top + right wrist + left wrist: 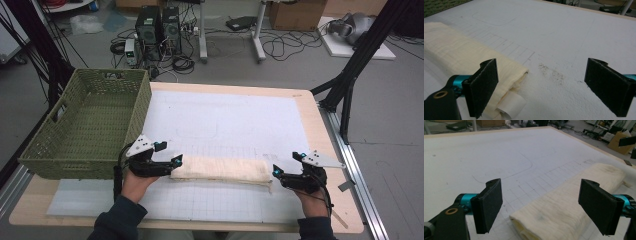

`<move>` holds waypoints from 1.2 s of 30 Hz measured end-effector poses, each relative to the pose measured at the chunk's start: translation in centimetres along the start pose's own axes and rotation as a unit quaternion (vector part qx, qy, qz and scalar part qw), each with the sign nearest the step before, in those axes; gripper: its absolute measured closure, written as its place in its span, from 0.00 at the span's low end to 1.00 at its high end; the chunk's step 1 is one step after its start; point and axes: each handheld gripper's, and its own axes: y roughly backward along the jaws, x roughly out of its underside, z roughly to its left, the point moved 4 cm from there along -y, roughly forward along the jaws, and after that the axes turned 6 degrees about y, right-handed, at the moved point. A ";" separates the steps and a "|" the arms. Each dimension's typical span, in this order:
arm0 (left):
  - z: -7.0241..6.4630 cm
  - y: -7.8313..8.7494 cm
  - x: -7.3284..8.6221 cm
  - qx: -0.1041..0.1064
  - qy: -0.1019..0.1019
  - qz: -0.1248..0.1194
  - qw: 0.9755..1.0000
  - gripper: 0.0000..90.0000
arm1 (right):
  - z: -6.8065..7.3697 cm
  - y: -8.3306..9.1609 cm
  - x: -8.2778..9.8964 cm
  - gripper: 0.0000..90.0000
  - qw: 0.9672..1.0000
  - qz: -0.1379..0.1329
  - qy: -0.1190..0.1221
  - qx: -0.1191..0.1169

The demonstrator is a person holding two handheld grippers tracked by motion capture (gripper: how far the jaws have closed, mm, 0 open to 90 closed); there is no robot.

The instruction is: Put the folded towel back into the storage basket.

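A cream cloth folded into a long strip (220, 169) lies across the white gridded mat (225, 125) near the table's front. My left gripper (172, 162) sits at the cloth's left end, open, with the folded cloth (564, 205) lying between and just beyond its jaws, untouched. My right gripper (276, 173) is at the cloth's right end, open too. In the right gripper view the cloth's end (469, 57) lies by the left jaw, with a white tag (511, 105) sticking out below it.
A green woven basket (90, 125) stands on the table's left side, just behind my left hand. The wooden table edge (330, 150) runs close to my right hand. Beyond the table are black frame legs, computers and cables on the floor.
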 end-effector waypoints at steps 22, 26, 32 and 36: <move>0.6 -1.0 2.0 -0.027 0.025 0.077 0.996 0.42 | 0.2 0.2 0.4 0.12 1.000 0.008 0.000 -0.005; 0.7 -1.3 2.5 -0.031 0.027 0.092 0.995 0.46 | 0.3 0.0 0.4 0.12 1.000 0.011 0.001 -0.007; 0.5 -1.3 2.9 -0.042 0.017 0.112 0.993 0.50 | 0.4 -0.1 0.4 0.12 1.000 0.013 0.005 -0.011; 0.3 -1.1 3.2 -0.054 0.009 0.121 0.991 0.50 | 0.4 -0.2 0.5 0.12 1.000 0.013 0.005 -0.011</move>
